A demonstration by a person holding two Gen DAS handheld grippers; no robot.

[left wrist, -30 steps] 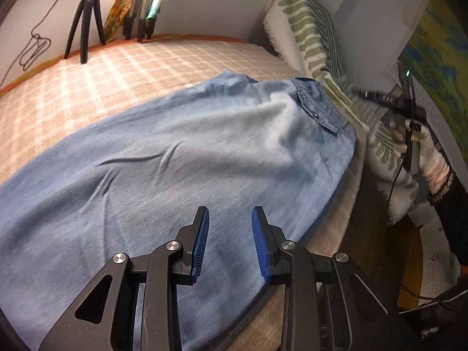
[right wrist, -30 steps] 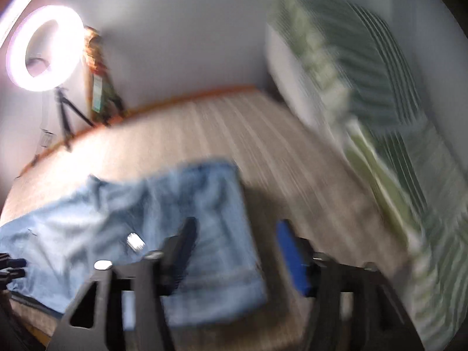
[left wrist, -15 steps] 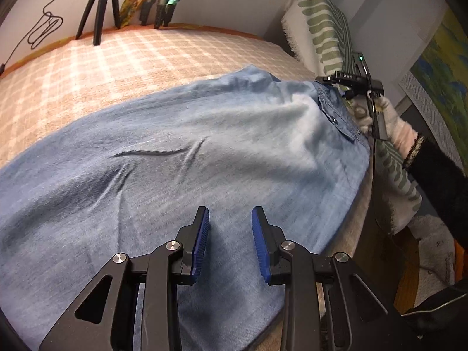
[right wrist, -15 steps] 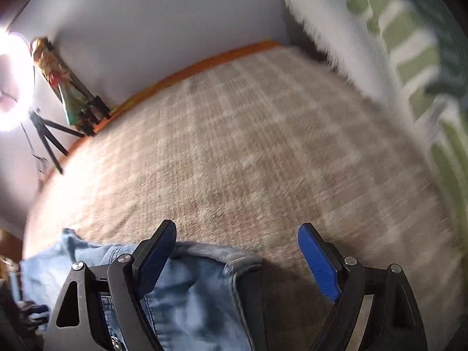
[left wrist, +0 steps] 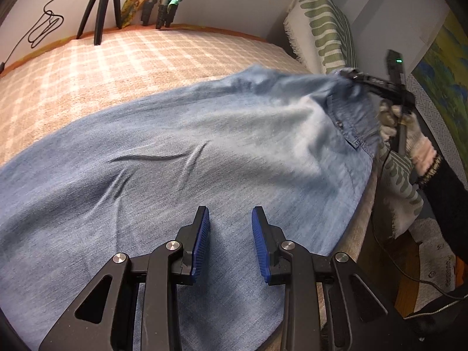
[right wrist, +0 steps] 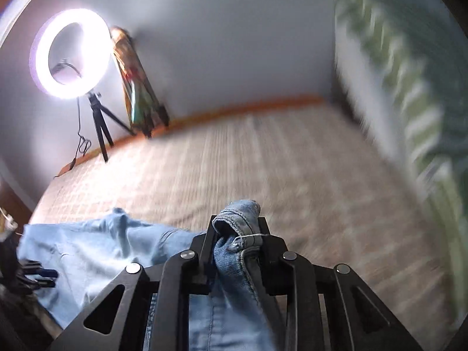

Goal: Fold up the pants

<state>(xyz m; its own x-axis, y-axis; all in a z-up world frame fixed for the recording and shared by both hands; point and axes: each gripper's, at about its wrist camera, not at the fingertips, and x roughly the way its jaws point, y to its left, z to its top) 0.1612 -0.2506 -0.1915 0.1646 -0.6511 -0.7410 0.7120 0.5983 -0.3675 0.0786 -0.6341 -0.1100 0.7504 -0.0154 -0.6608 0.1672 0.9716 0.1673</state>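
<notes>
No legible brand, label or writing anywhere; only a small green light on the body of the right gripper (left wrist: 345, 73) in the left wrist view.

Pants (left wrist: 187, 158): light blue denim, faded paler toward the waist, spread wide over the checked beige bedspread (left wrist: 122, 58) and reaching its near edge. Soft creases across the middle. Waistband end toward the right edge of the bed, with double stitched seams, a small metal rivet beside a pocket edge, and a loose white thread seen in the right wrist view. That corner of the waistband raised off the bedspread, bunched and slightly blurred.

Right gripper (right wrist: 235, 228): jaws just closed, now clamped on the folded waistband corner, thick hem sticking up between the black fingers. Held by a gloved hand (left wrist: 406, 128) with a dark sleeve, at the bed's right edge.

Left gripper (left wrist: 229, 245): jaws standing at a narrow gap, blue ribbed pads (left wrist: 201, 242) apart, above the denim near the bed's near edge; no fabric seen between them, contact with the cloth not clear.

Green-and-white patterned pillow (left wrist: 324, 29) upright at the far right corner of the bed. Lit ring light (right wrist: 70, 55) on a black tripod (right wrist: 99, 125) against the wall beyond the far edge.
</notes>
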